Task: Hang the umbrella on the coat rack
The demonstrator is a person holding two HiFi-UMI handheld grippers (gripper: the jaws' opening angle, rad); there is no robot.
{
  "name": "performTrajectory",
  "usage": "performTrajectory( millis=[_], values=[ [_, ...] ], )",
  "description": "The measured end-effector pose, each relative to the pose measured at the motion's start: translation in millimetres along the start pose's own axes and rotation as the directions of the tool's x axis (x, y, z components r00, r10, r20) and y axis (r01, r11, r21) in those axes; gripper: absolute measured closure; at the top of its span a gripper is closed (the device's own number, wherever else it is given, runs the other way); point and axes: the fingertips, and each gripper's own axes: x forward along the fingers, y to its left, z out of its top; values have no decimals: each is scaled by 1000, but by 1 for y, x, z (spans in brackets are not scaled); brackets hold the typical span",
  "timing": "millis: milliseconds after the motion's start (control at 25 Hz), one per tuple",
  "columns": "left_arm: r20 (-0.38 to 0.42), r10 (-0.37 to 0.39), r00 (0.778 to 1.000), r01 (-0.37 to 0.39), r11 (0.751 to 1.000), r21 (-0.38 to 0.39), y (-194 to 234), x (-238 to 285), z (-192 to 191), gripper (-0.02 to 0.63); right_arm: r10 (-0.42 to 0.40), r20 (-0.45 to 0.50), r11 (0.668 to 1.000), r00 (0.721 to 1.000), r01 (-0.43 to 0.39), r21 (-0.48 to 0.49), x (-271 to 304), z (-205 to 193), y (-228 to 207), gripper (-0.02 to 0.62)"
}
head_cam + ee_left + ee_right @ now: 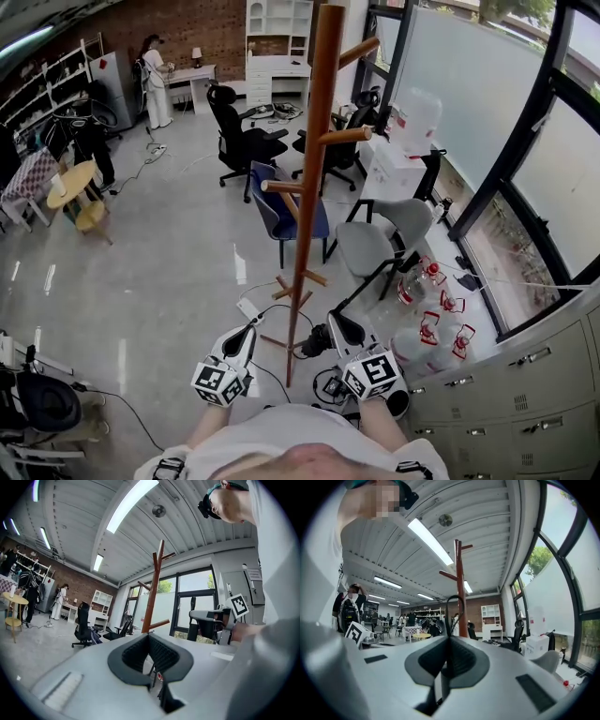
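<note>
The wooden coat rack [314, 178] stands straight ahead, its pole rising from crossed feet, with short pegs [345, 136] sticking out near the top. My right gripper [336, 324] is shut on a thin black strap loop [452, 603] that stands up out of its jaws. The dark folded umbrella [317, 341] hangs just left of its tip, close to the pole's foot. My left gripper [247, 334] is left of the pole, jaws together with nothing seen between them. The rack [152, 592] also fills the middle of the left gripper view, and in the right gripper view the rack [461, 588] rises behind the loop.
A blue chair [281, 211] and a grey chair [386, 239] stand just behind the rack. Water jugs with red caps [433, 323] sit at the right by grey filing cabinets [511, 394]. Cables and a power strip [248, 309] lie on the floor near the rack's feet.
</note>
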Motion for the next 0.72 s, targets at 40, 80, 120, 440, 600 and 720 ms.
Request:
performTrajectory(
  millis=[40, 80, 120, 440, 600, 720],
  values=[
    [3, 5, 1000, -5, 1000, 0, -1, 2, 2, 596, 7, 0, 1000, 1000, -7, -8, 2, 6, -3, 584],
    [5, 9, 1000, -9, 1000, -2, -1, 5, 2, 595, 14, 2, 1000, 1000, -14, -13, 5, 12, -6, 584],
    [6, 11, 1000, -11, 1000, -8, -2, 8, 3, 596, 22, 4, 1000, 1000, -22, -17, 7, 19, -9, 584],
    [9, -5, 1000, 5, 1000, -28, -22, 21, -3, 595, 114, 42, 992, 993, -111, -64, 15, 91, -35, 584],
    [0, 8, 1000, -8, 1000, -24, -26, 17, -5, 595, 156, 84, 984, 984, -147, -104, 20, 142, -42, 584],
    [-2, 26, 1000, -26, 999, -22, -25, 11, -6, 596, 190, 118, 975, 975, -174, -136, 24, 177, -46, 584]
  ],
)
